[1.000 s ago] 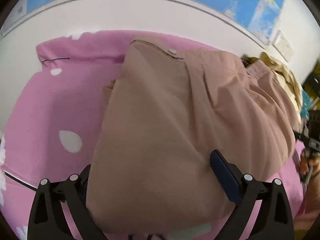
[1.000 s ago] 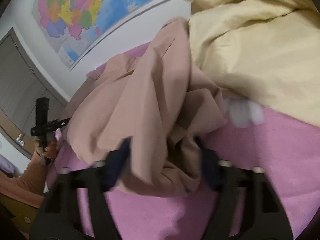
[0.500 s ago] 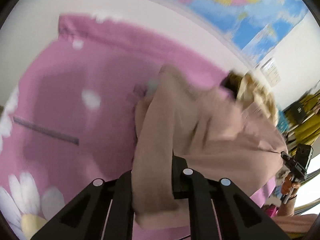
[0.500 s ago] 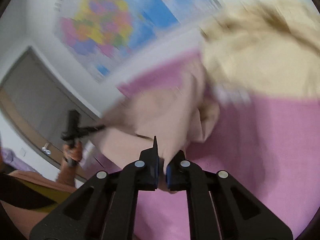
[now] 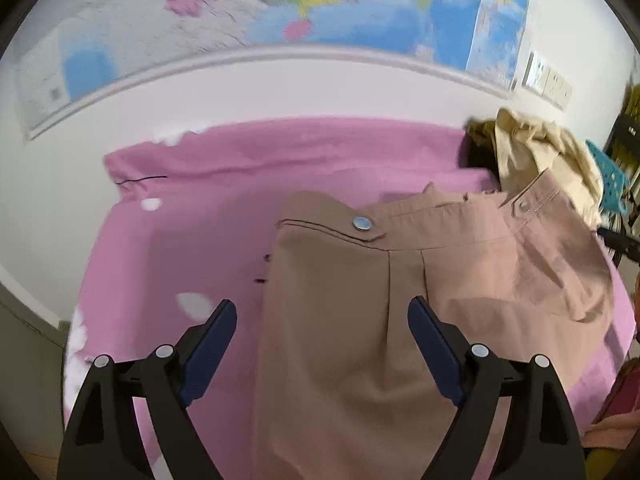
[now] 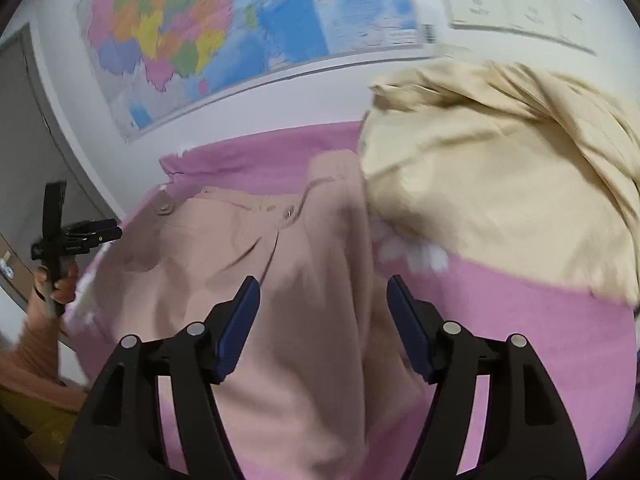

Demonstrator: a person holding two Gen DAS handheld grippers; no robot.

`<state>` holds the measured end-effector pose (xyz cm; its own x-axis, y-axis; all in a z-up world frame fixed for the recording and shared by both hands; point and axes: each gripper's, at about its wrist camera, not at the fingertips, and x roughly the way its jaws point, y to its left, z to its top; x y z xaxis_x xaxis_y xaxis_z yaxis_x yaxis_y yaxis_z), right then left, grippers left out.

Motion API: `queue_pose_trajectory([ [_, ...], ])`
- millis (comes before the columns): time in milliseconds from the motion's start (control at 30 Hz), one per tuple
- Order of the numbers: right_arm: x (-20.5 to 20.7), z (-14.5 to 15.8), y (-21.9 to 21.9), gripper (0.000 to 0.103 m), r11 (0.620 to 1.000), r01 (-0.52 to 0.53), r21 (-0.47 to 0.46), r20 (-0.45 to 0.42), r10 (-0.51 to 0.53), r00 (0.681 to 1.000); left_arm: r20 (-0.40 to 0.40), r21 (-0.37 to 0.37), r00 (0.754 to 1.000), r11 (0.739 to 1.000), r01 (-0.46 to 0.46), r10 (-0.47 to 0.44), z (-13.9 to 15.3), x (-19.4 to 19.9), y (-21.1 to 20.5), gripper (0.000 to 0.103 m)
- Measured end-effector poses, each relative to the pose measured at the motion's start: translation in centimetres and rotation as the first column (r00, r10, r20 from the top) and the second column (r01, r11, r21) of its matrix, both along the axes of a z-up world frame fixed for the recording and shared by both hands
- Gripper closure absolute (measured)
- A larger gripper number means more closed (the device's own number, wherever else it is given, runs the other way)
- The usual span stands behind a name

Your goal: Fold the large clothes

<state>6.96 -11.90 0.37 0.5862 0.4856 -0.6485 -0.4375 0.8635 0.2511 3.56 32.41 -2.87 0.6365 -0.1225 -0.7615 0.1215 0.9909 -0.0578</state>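
A dusty-pink garment (image 5: 360, 320) with metal snap buttons along its waistband lies spread on the pink bedsheet (image 5: 180, 240). My left gripper (image 5: 322, 340) hovers above its left part. The jaws are opening wide, and the cloth lies beneath them, not pinched. In the right wrist view the same garment (image 6: 280, 280) lies under my right gripper (image 6: 322, 300). Its jaws are opening too, with nothing pressed between the pads. The left gripper (image 6: 80, 236) shows at the far left, held in a hand (image 6: 56, 284).
A crumpled cream garment (image 6: 500, 180) is heaped at the right of the bed, touching the pink one's edge, and shows again as a cream heap (image 5: 540, 152). A white wall with a large map (image 6: 200, 32) runs behind the bed. White flower prints dot the sheet.
Half a second ago both grippers were shut on folds of the pink garment. Both have since let go and risen, and the garment now lies flatter on the sheet.
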Motion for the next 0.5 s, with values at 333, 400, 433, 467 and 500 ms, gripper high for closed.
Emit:
queue_pose_trajectory([
  [333,5.5,-0.7,-3.0,0.1,0.953,0.082,0.292,-0.055,-0.069,0.996,-0.098,-0.037,0.995,0.999,-0.02,0.016,-2.7,4.6,-0.3,0.093],
  [400,5.8,-1.2,-4.1,0.1,0.94,0.126,0.318,-0.066,-0.111,0.992,-0.059,-0.037,0.998,0.999,-0.033,0.031,-2.1,4.6,-0.5,0.095],
  [433,6.1,-1.9,-4.0,0.1,0.948,0.148,0.283,-0.085,-0.129,0.988,-0.055,-0.033,0.998,0.999,-0.042,0.04,-2.0,4.8,-0.5,0.095],
  [467,6.7,-3.0,-3.8,0.1,0.956,0.162,0.245,-0.126,-0.134,0.983,-0.061,-0.024,0.997,0.998,-0.054,0.052,-2.1,5.1,-0.5,0.095],
  [500,7.3,-4.3,-3.5,0.098,0.961,0.168,0.218,-0.179,-0.13,0.975,-0.067,-0.02,0.996,0.998,-0.06,0.059,-2.3,5.4,-0.4,0.095],
])
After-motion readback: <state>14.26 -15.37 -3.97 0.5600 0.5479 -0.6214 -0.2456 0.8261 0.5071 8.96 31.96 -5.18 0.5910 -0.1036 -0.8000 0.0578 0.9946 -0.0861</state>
